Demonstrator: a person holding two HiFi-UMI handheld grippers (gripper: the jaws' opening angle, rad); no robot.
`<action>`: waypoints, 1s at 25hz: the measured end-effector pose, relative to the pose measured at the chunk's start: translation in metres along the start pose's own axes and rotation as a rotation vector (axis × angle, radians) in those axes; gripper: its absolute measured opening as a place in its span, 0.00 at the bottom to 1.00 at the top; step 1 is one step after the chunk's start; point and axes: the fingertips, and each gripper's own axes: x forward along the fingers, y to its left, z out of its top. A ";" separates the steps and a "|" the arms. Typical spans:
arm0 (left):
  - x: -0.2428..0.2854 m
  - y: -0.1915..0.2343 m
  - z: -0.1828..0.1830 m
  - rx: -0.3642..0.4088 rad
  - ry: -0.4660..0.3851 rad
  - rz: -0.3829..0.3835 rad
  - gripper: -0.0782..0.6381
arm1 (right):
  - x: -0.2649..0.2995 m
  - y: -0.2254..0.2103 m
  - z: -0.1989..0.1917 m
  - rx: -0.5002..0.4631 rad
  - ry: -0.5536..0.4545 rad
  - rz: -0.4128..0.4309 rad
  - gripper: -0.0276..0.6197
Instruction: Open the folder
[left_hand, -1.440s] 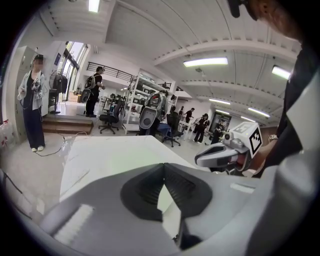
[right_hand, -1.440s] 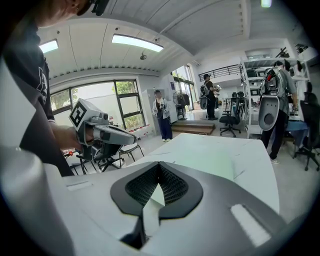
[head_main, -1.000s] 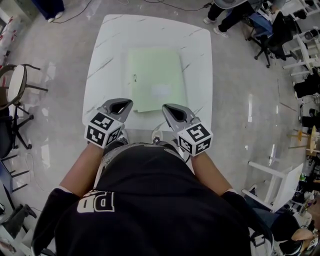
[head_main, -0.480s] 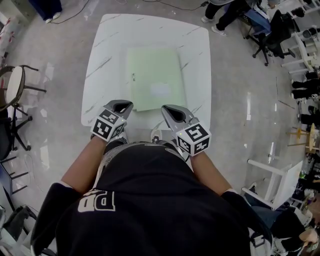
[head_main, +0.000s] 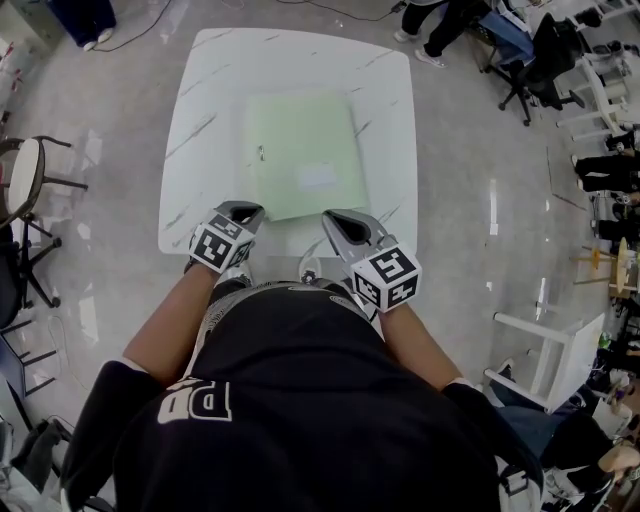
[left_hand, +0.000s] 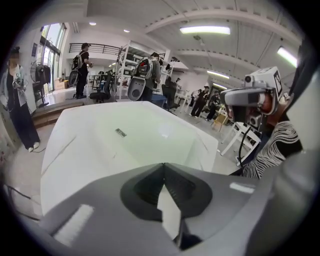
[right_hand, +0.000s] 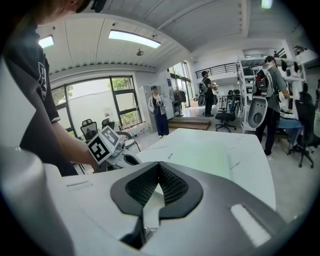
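- Head view: A white table (head_main: 200, 90) stands on a shiny grey floor.
- A light green folder (head_main: 305, 150) lies flat and shut in the middle of the table.
- The folder has a small white label (head_main: 318, 178) near its close edge and a tiny dark clip (head_main: 261, 153) by its left edge.
- The left gripper (head_main: 243, 208) is at the close edge of the table, just beside the folder's near left corner.
- The right gripper (head_main: 334, 216) is at the same edge, just beside the folder's near right corner.
- Neither one looks to be touching the folder.
- Each gripper has a cube (head_main: 388, 278) with black and white squares on it.
- A person in a black shirt (head_main: 300, 400) holds both grippers.
- A chair (head_main: 25, 175) stands on the floor to the left, well apart from the table.
- Left gripper view: The left gripper's two jaws are pressed together at their tips, with nothing between them.
- The green folder lies on the table past the tips, and the clip shows on it.
- The right gripper shows at the right side.
- A few people (left_hand: 82, 70) stand far back in the room.
- Right gripper view: The right gripper's jaws are pressed together too, and they hold nothing.
- The folder lies on the table past them, and the left gripper and its cube are on the left.
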 end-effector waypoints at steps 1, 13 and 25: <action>0.002 0.000 0.000 0.004 0.006 -0.003 0.18 | -0.001 -0.001 -0.001 0.002 0.000 -0.003 0.04; 0.015 0.000 -0.013 0.009 0.041 -0.029 0.18 | -0.009 -0.007 -0.007 0.020 0.001 -0.039 0.04; 0.020 0.007 -0.018 -0.030 0.046 -0.069 0.18 | -0.003 -0.002 -0.005 0.011 0.001 -0.019 0.04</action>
